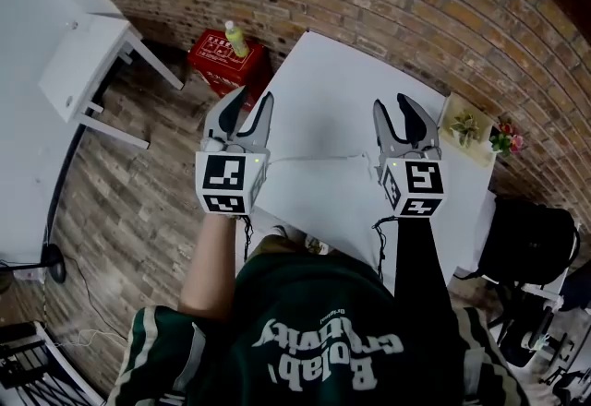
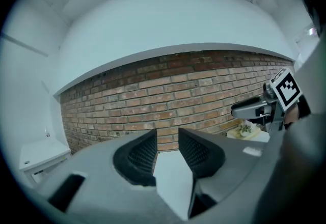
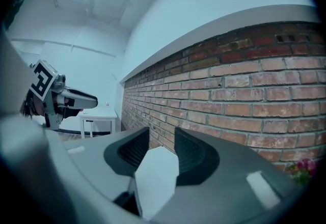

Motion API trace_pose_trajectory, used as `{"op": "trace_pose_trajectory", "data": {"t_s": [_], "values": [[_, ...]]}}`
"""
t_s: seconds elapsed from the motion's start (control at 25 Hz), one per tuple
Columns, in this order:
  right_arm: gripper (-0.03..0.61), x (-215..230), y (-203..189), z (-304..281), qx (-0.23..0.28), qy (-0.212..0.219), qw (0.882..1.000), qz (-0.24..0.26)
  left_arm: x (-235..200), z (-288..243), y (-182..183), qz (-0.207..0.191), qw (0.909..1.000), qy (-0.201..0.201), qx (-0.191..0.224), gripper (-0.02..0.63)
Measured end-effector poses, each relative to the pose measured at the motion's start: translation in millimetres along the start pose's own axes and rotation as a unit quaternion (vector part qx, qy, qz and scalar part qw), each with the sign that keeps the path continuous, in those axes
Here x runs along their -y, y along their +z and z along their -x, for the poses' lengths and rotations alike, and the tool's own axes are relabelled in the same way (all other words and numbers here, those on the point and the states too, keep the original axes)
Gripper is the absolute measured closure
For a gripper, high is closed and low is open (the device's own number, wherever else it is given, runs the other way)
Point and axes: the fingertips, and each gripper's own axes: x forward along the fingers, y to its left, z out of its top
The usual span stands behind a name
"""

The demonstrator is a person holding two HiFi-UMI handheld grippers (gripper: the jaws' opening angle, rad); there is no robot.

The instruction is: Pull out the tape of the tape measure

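Observation:
No tape measure shows in any view. In the head view a person holds both grippers above the near part of a white table. My left gripper hangs over the table's left edge, jaws apart with nothing between them. My right gripper is over the table's right side, also open and empty. In the left gripper view the jaws frame only the table top and the brick wall, with the right gripper off to the side. The right gripper view's jaws frame the same bare table, and the left gripper shows at far left.
A red crate with a yellow-green bottle stands on the floor left of the table. A white side table is further left. A wooden tray with small plants sits at the table's right edge, flowers beside it. A brick wall runs behind.

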Motion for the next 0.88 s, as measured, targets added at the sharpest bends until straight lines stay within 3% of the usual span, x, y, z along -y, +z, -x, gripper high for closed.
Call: {"op": "trace_pose_trajectory", "data": {"t_s": [0.04, 0.08, 0.88], "values": [[0.461, -1, 0, 1, -0.002, 0.0, 1.0, 0.002, -1, 2, 2, -0.003, 1.0, 0.006, 0.006, 0.505], [0.563, -3, -1, 2, -0.006, 0.003, 1.0, 0.003, -2, 4, 4, -0.006, 0.9998, 0.012, 0.012, 0.612], [0.565, -16, 8, 11, 0.002, 0.002, 0.999, 0.038, -6, 18, 16, -0.015, 0.9992, 0.019, 0.03, 0.607]]}}
